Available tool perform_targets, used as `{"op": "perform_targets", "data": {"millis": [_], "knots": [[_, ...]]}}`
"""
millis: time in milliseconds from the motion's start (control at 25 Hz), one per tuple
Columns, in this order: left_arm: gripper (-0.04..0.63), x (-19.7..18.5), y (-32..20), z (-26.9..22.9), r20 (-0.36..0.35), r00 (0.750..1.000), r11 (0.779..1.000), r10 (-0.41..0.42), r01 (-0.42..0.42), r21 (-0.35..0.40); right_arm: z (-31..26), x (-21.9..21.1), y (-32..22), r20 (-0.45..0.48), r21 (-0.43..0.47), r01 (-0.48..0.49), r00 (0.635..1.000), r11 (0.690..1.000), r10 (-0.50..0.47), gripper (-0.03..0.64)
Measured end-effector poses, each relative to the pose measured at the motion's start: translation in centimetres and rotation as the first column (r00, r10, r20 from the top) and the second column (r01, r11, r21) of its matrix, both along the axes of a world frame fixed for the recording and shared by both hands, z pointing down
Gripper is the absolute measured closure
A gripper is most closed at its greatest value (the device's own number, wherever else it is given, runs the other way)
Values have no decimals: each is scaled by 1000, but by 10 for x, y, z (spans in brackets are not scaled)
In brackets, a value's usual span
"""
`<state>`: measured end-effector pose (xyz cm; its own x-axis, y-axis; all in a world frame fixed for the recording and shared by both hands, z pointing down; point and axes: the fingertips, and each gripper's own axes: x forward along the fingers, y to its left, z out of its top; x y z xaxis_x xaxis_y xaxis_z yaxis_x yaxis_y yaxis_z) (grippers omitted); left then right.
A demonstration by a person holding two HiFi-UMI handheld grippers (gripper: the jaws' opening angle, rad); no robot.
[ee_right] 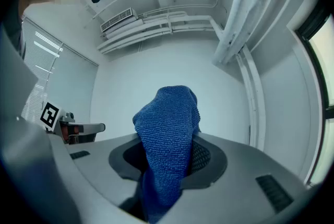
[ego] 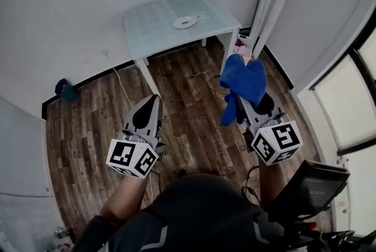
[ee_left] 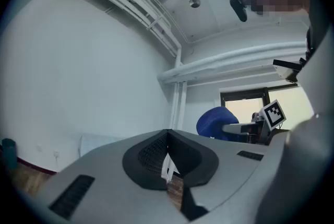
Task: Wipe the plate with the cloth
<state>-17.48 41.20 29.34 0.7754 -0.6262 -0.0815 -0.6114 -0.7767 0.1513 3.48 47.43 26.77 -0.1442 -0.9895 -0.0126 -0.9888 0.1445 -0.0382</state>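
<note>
Head view, looking steeply down: a person stands on a dark wood-plank floor w/ a gripper in each hand, both tips pointing toward a small table well ahead. The plate lies nr the middle of that table, well apart from both grippers. The right gripper is clamped on the cloth — its own view shows fabric pinched between the jaws, a bunch standing past the tips and a tail hanging below. The left gripper has its jaws pressed together w/ nothing between them; only a thin slit shows in its view.

Likely step: carrying the cloth to the plate; wiping not yet begun. To do it well, go right up to the table and lower the right gripper so the loose bunch — not the hard jaw tips — meets the plate. Then rub in light circles. The plate looks light and the tabletop smooth, so it may slide; the left gripper could pin the rim.

Materials:
- **Cloth:** bright blue, nubbly microfibre-type weave, soft and floppy.
- **Plate:** white, round, shallow, prob. slick, w/ a darker ring at centre.
- **Tabletop:** pale, glossy, squarish, faint flower pattern.
- **Grippers:** smooth grey plastic shells w/ black ribbed pads.
</note>
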Motion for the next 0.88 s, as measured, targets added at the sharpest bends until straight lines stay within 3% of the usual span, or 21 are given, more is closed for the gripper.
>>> {"op": "perform_targets", "data": {"millis": [600,880], "knots": [[586,-27,-21,1,-2,1000,1000,21,-21,-2,-2,-44,-31,14,11,12,1000,1000,-13,462],[586,-41,-39,3,-17,997,997,72,-72,-15,1,-69,-54,8,10,19,1000,1000,-19,462]]}}
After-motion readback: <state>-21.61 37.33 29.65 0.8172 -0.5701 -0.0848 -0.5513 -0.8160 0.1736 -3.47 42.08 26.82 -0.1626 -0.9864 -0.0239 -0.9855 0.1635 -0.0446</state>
